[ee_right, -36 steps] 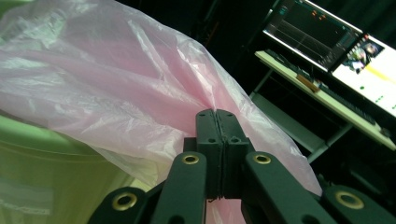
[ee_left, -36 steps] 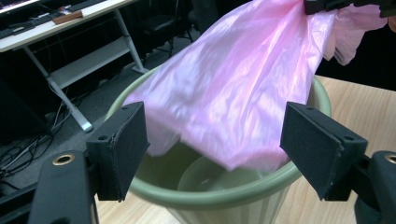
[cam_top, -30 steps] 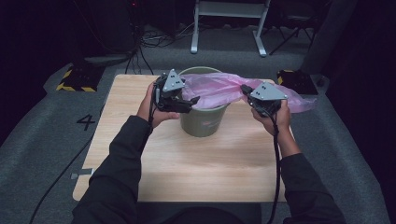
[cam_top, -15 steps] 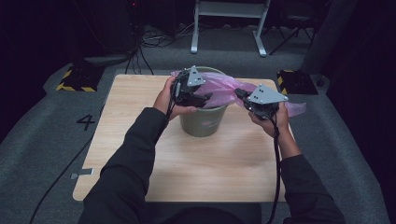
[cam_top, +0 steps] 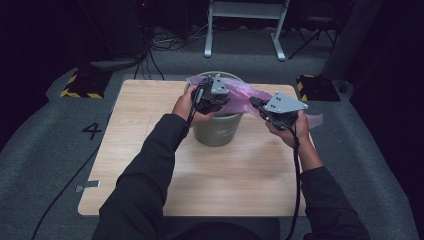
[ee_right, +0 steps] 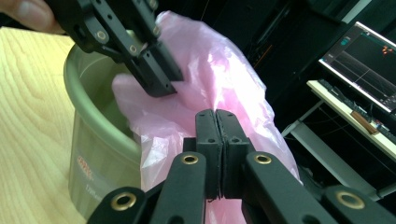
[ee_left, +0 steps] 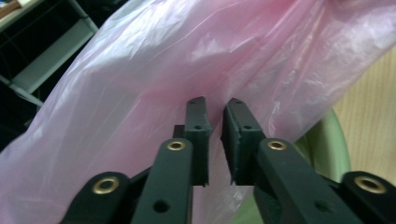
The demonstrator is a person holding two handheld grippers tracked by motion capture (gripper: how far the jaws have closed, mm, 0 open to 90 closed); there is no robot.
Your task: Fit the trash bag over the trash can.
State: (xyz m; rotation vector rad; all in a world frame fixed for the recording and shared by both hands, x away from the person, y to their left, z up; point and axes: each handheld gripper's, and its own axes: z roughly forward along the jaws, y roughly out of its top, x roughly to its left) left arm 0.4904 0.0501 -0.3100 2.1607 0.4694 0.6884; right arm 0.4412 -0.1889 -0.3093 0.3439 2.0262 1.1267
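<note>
A pink plastic bag [cam_top: 240,98] lies across the top of a green bin [cam_top: 217,132] on the wooden table [cam_top: 145,130], trailing off to the right. My left gripper [cam_top: 227,104] hovers over the bin's mouth. Its jaws stand a narrow gap apart in the left gripper view, with my left gripper [ee_left: 215,106] pressed up to a fold of the bag [ee_left: 140,93]. My right gripper [cam_top: 256,104] is beside the bin's right rim. In the right gripper view my right gripper [ee_right: 216,114] is shut on the bag [ee_right: 229,65], with the left gripper [ee_right: 163,84] just beyond, above the bin [ee_right: 93,140].
The bin stands at the table's far middle. Bare wood [cam_top: 225,180] spreads in front of it and to its left. A monitor [ee_right: 369,56] and a desk sit off to the right, and a white stand's legs [cam_top: 245,30] are behind the table.
My left gripper has moved right, from the bin's left rim to over its mouth, close to the right gripper. The right gripper has edged slightly left with the bag.
</note>
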